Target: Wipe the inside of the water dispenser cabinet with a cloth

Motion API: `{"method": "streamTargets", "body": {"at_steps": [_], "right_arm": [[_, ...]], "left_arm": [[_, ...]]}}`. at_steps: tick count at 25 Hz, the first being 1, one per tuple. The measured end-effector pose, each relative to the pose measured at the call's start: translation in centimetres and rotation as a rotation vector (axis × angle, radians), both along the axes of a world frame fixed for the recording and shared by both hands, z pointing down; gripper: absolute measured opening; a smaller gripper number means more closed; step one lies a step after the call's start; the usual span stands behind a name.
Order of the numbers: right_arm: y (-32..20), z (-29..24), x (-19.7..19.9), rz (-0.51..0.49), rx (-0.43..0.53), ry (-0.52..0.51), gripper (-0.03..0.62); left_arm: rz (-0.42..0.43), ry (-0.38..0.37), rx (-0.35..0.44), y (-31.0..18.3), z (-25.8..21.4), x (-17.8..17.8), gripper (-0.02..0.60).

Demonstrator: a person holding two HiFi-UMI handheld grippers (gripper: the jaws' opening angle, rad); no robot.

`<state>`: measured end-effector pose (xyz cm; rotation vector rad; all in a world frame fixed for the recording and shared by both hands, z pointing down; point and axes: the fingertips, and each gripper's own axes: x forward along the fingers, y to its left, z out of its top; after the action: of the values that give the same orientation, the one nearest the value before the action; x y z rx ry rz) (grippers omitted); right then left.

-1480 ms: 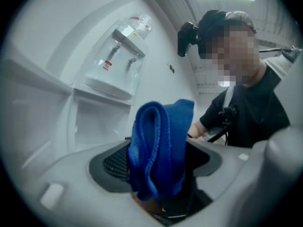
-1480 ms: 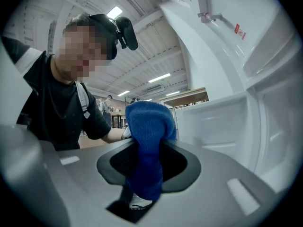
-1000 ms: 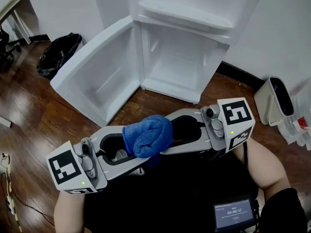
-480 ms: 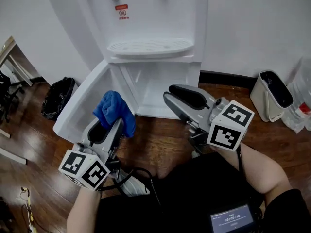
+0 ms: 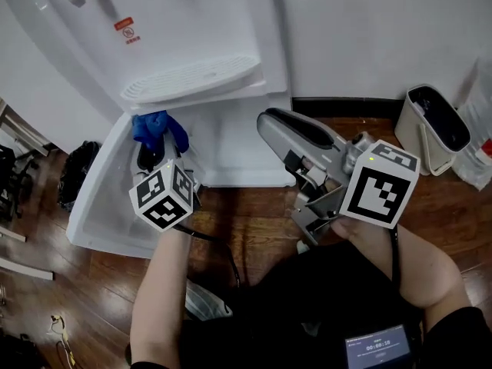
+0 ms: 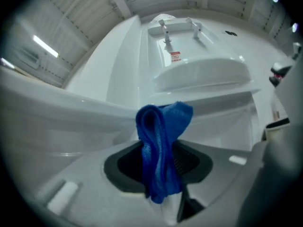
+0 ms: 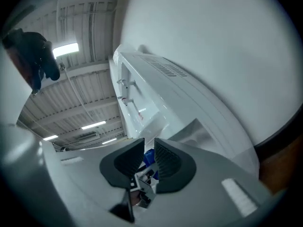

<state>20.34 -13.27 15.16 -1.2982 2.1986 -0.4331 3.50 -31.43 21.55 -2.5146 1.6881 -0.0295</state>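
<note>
L gripper (image 5: 151, 152): jaws clamped tight on the blue cloth (image 5: 157, 127). It's a folded wad, and its long axis runs along the jaw line. A good part sticks out fwd past the tips, and a short tail hangs back toward the hand.

R gripper (image 7: 149, 150): nothing btwn the jaws and only a narrow gap left. They've just been closing. It sits off to the R of the L one, well apart, tips angled up a bit toward the dispenser front.

Just ahead of the L tips is the open door (image 5: 96, 210), swung out to that gripper's L and below it.

Beyond the cloth, ahead and slightly R of the L jaws, is the cabinet (image 5: 234, 148) opening. It's white inside and looks empty from here, under the drip tray (image 5: 192, 79) of the water dispenser (image 5: 177, 29).

The key relation is cloth to opening. The wad already points roughly at the opening, near its L edge. The next move, I'd judge, is fwd and a touch R w/ the L hand. R hand has no part in it yet.
</note>
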Motion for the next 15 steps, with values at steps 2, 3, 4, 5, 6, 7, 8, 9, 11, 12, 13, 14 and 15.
{"method": "streamTargets", "body": {"at_steps": [2, 3, 4, 5, 6, 7, 8, 9, 11, 12, 13, 14, 15], "right_arm": [[0.0, -0.4, -0.1, -0.026, 0.015, -0.017, 0.066], [0.0, -0.6, -0.2, -0.037, 0.021, -0.025, 0.064], [0.0, -0.6, -0.3, -0.049, 0.026, -0.034, 0.063], [0.0, -0.7, -0.5, -0.061, 0.029, -0.045, 0.061], [0.0, -0.6, -0.6, -0.071, 0.029, -0.057, 0.06], [0.0, -0.5, -0.6, -0.076, 0.027, -0.068, 0.058], [0.0, -0.4, -0.6, -0.078, 0.024, -0.079, 0.058], [-0.1, -0.3, -0.5, -0.078, 0.021, -0.087, 0.058], [-0.1, -0.2, -0.4, -0.074, 0.018, -0.093, 0.055], [-0.2, -0.1, -0.4, -0.07, 0.016, -0.093, 0.055], [-0.2, 0.0, -0.3, -0.064, 0.013, -0.092, 0.055], [-0.2, 0.2, -0.3, -0.058, 0.008, -0.092, 0.052], [-0.2, 0.3, -0.2, -0.052, 0.004, -0.092, 0.051]], "left_arm": [[-0.011, -0.037, 0.043, -0.4, 0.6, 0.2, 0.158], [-0.009, -0.05, 0.047, -0.5, 1.2, 0.3, 0.158], [-0.006, -0.057, 0.034, -0.5, 2.2, 0.3, 0.156], [-0.003, -0.061, 0.006, -0.6, 3.6, 0.3, 0.156], [-0.001, -0.066, -0.03, -0.6, 5.2, 0.2, 0.155], [0.0, -0.075, -0.067, -0.7, 7.1, 0.2, 0.155], [-0.003, -0.087, -0.101, -0.8, 9.1, 0.0, 0.155], [-0.011, -0.099, -0.128, -1.0, 11.0, -0.2, 0.155], [-0.028, -0.119, -0.171, -1.3, 14.2, -0.8, 0.155], [-0.033, -0.123, -0.193, -1.3, 15.4, -0.9, 0.155], [-0.034, -0.124, -0.213, -1.3, 16.5, -1.0, 0.155], [-0.035, -0.124, -0.227, -1.3, 17.2, -1.0, 0.155], [-0.034, -0.119, -0.235, -1.2, 17.5, -0.9, 0.155]]}}
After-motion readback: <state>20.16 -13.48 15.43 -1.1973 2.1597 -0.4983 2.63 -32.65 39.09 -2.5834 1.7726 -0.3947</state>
